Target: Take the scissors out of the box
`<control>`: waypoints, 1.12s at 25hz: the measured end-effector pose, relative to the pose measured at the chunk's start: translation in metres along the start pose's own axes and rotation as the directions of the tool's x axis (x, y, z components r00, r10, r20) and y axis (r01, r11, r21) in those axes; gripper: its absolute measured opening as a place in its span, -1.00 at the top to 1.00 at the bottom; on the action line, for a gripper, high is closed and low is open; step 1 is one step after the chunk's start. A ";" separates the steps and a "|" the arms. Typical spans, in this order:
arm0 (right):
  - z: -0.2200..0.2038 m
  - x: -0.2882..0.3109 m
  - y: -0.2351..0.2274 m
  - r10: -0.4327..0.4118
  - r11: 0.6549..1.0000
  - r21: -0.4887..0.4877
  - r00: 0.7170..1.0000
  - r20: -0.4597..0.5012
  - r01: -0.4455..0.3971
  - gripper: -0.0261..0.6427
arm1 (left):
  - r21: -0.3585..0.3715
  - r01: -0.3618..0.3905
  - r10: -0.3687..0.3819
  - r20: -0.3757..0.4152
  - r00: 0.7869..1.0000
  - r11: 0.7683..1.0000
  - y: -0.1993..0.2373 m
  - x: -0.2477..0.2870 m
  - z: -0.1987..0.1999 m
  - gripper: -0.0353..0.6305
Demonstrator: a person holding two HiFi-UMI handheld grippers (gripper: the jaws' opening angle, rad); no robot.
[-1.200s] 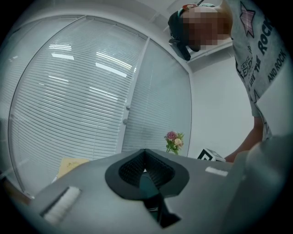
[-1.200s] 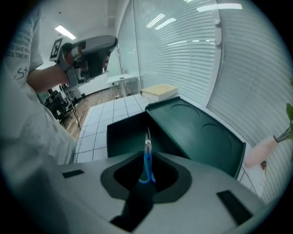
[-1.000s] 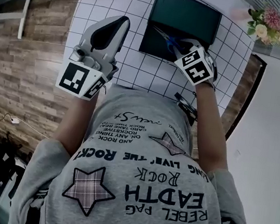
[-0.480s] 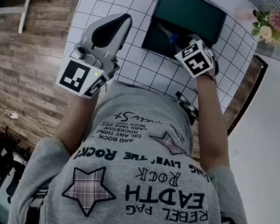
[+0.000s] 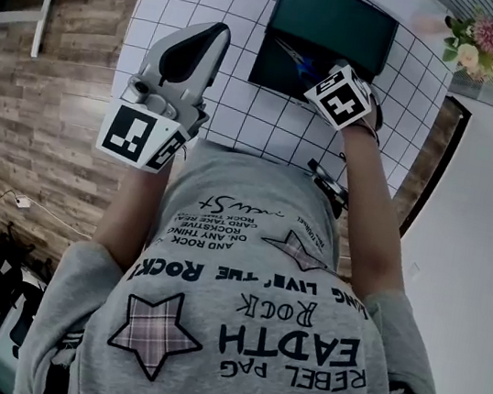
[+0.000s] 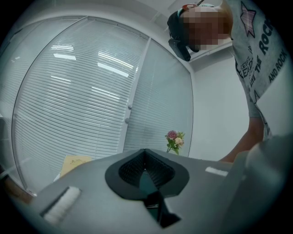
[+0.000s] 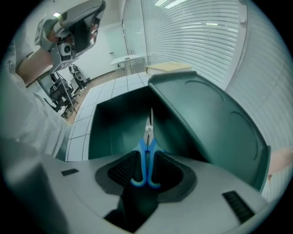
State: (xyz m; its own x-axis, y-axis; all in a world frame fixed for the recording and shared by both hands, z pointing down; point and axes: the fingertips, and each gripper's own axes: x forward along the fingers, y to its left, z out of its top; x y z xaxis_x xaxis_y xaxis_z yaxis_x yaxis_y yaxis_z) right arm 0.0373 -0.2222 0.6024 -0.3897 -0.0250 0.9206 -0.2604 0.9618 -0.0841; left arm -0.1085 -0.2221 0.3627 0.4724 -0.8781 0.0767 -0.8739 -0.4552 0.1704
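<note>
White gridded surface (image 5: 241,116) beside slatted blinds (image 6: 82,91). Left claw (image 6: 145,154) is closed. Right claw (image 7: 146,161) has just opened, loose around scissors (image 7: 149,131) in the box (image 7: 110,123).

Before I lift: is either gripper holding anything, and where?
Nothing held. The right gripper has just been opening; the scissors lie, handles between its fingers, ungripped. The left gripper is shut, empty.

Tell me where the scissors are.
In the right gripper view the scissors are inside the open green box, handles between the right gripper's jaws, which have just been opening.
</note>
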 end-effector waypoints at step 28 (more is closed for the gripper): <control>0.000 0.001 -0.005 -0.057 0.998 0.021 0.998 0.041 0.056 0.57 | 0.012 0.013 -0.013 -0.003 1.000 1.000 -0.010 -0.006 -0.001 0.87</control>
State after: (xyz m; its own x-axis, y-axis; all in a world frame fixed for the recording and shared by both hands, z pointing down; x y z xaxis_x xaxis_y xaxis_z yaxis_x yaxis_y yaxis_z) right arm 0.0377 -0.2268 0.6034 -0.4102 -0.0912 0.9074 -0.3003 0.9530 -0.0400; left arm -0.1026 -0.2128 0.3616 0.4844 -0.8715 0.0771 -0.8687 -0.4687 0.1601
